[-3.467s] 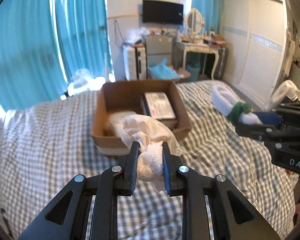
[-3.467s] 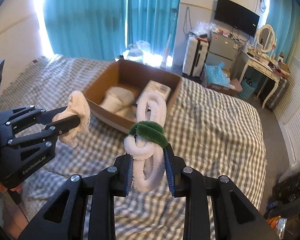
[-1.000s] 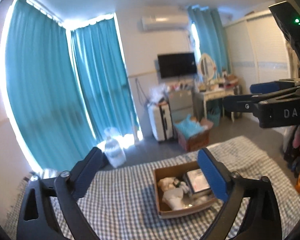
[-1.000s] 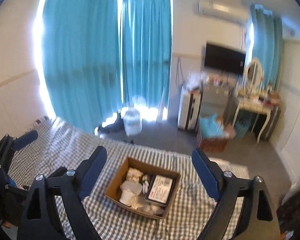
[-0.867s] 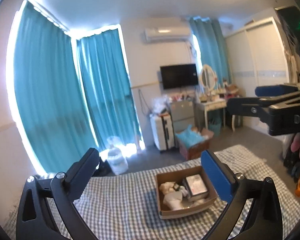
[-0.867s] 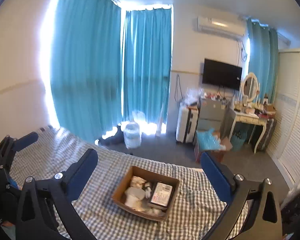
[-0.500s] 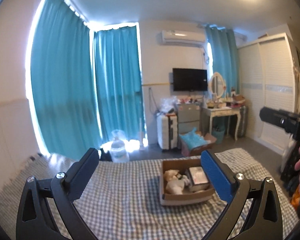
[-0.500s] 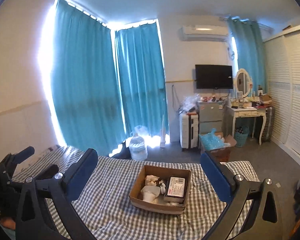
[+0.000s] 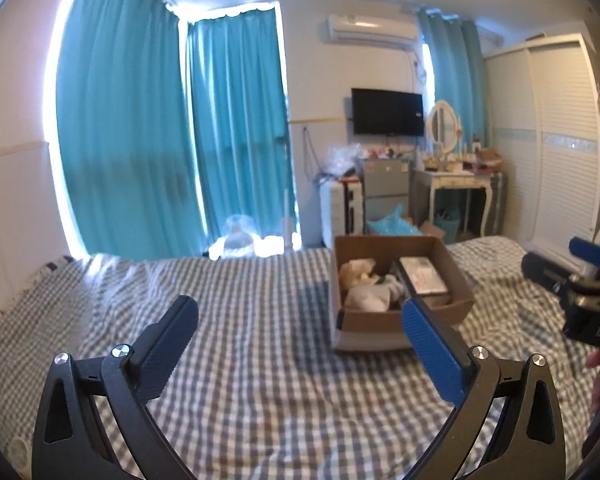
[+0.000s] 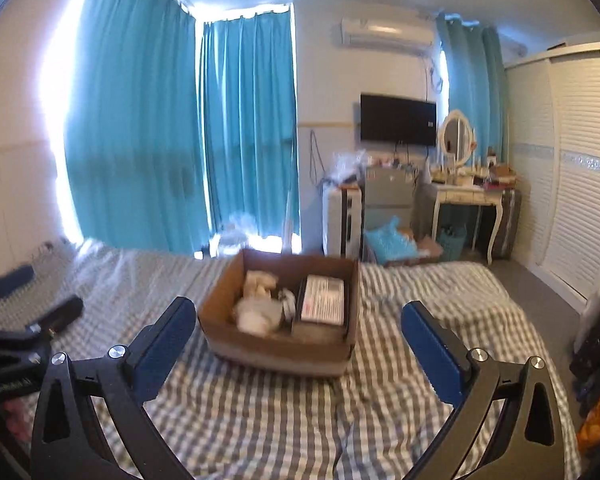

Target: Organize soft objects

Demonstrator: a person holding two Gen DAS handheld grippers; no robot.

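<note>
A brown cardboard box (image 9: 456, 280) (image 10: 220, 300) sits on the checked bed. Inside it lie white soft items (image 9: 370, 294) (image 10: 258, 310), a cream cloth (image 9: 356, 268) (image 10: 260, 280) and a flat white packet (image 9: 422, 276) (image 10: 324, 298). My left gripper (image 9: 300, 328) is wide open and empty, held back from the box. My right gripper (image 10: 298, 326) is wide open and empty, facing the box. The right gripper shows at the right edge of the left wrist view (image 9: 572, 276). The left gripper shows at the left edge of the right wrist view (image 10: 24, 312).
The grey-checked bed cover (image 9: 240, 320) (image 10: 420, 308) spreads around the box. Teal curtains (image 9: 160, 140), a suitcase (image 9: 340, 208), a dressing table (image 9: 460, 188) and a white wardrobe (image 10: 572, 180) stand beyond the bed's far edge.
Both grippers let go of the white cloth and the white-and-green soft piece, which now lie in the box. Both opened wide, drew back, rose, then tilted down toward the bed.
</note>
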